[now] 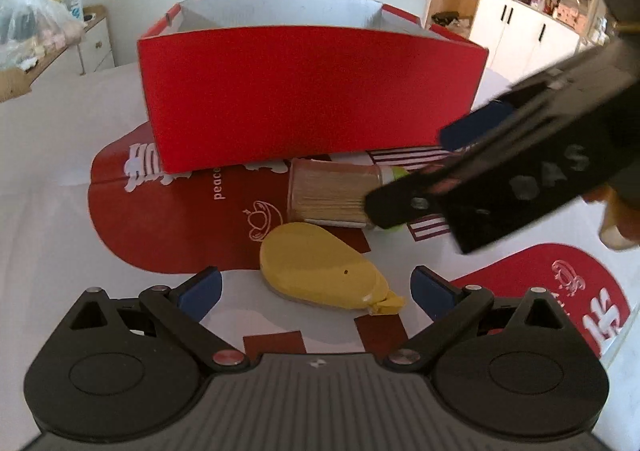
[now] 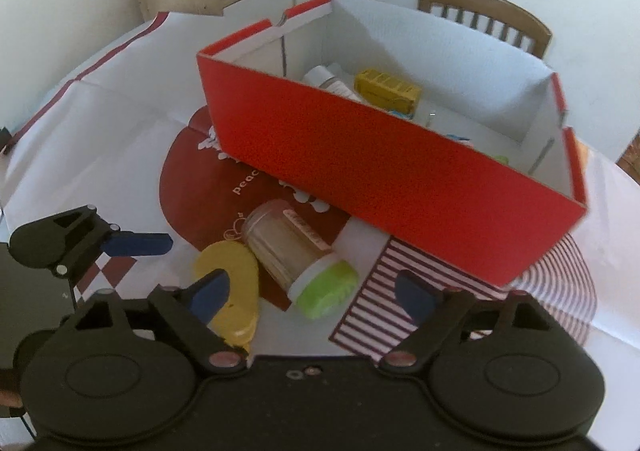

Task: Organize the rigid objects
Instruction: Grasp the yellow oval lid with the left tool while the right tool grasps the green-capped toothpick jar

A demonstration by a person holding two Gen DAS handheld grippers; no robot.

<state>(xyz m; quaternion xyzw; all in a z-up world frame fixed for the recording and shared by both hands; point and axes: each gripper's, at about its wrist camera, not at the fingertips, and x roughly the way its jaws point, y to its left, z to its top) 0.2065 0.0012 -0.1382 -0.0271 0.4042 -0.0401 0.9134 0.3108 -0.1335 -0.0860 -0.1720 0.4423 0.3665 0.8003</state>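
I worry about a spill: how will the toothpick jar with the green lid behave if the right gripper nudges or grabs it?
The toothpick jar lies on its side, so a nudge would probably roll it. Its clear wall looks smooth and hard, so the right gripper may slip. Being packed with thin sticks, it is likely light; the green lid appears to be on.

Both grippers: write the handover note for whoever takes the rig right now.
Left gripper: open, empty, lined up on the yellow mango-shaped piece on the table.
Right gripper: open, empty, close over the green-lidded toothpick jar, which lies on its side beside the yellow piece.
Red box: just behind both items; already holds a yellow carton, a white bottle and a few small bits too hidden to name.
Done: those items are boxed.
Left: grasp the jar and the yellow piece and put both in the box.
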